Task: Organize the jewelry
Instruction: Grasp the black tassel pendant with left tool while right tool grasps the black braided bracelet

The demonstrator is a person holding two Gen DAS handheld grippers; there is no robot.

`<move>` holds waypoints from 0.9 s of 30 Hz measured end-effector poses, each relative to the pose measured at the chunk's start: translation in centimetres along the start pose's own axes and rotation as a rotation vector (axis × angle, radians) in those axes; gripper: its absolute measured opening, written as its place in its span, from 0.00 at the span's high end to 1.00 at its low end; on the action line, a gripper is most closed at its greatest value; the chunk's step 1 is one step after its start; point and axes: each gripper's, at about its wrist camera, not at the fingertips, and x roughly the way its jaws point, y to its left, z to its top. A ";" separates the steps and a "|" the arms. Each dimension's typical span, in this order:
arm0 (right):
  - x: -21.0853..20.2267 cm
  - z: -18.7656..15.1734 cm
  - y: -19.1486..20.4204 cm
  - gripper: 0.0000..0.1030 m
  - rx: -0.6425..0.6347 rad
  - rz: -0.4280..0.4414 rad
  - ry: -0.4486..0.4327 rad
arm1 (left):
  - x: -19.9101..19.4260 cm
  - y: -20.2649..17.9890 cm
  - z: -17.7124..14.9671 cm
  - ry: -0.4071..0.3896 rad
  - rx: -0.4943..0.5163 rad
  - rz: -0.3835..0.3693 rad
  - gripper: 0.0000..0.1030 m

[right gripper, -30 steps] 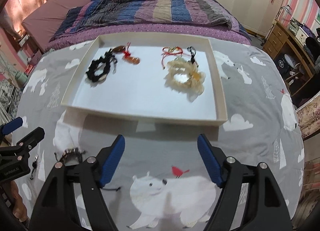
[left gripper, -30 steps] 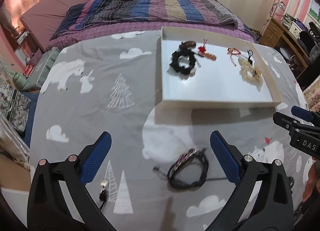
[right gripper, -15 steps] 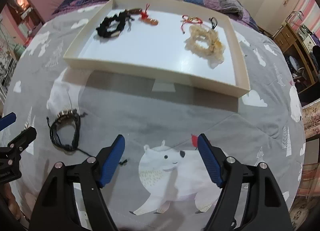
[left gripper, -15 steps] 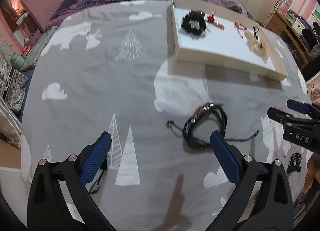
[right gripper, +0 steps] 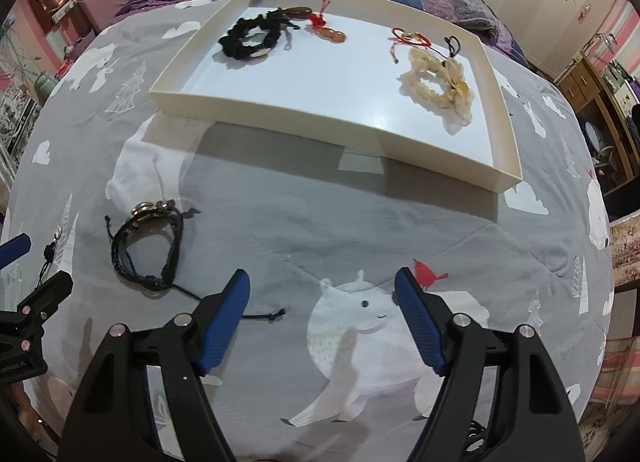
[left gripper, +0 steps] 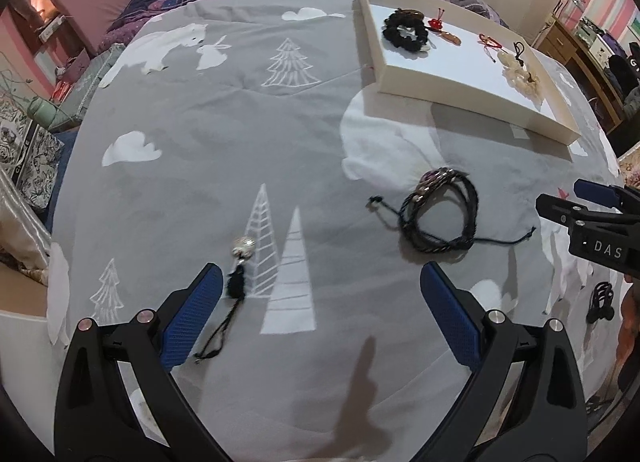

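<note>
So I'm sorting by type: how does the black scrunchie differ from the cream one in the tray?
The black scrunchie lies at the tray's far left; the cream scrunchie lies at its right. The black one is dark and compact, the cream one pale, looser and wider. Both are ruffled fabric rings lying flat, with smaller red-corded pieces nearby.
</note>
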 end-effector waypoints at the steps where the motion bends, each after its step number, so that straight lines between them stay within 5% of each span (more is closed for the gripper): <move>1: 0.0 0.0 0.2 0.27 -0.006 -0.001 0.001 | 0.0 0.3 -0.1 0.000 -0.004 0.001 0.05; 18: -0.3 0.2 4.8 0.27 -0.160 -0.068 0.029 | -0.8 3.9 -1.2 0.013 -0.031 0.003 0.06; 23: -0.3 0.6 5.6 0.27 -0.160 -0.056 0.021 | -0.4 4.8 -1.3 0.024 -0.032 -0.007 0.14; 27: 0.0 0.7 6.2 0.27 -0.164 -0.049 0.020 | 0.3 5.3 -1.4 0.046 -0.032 -0.020 0.31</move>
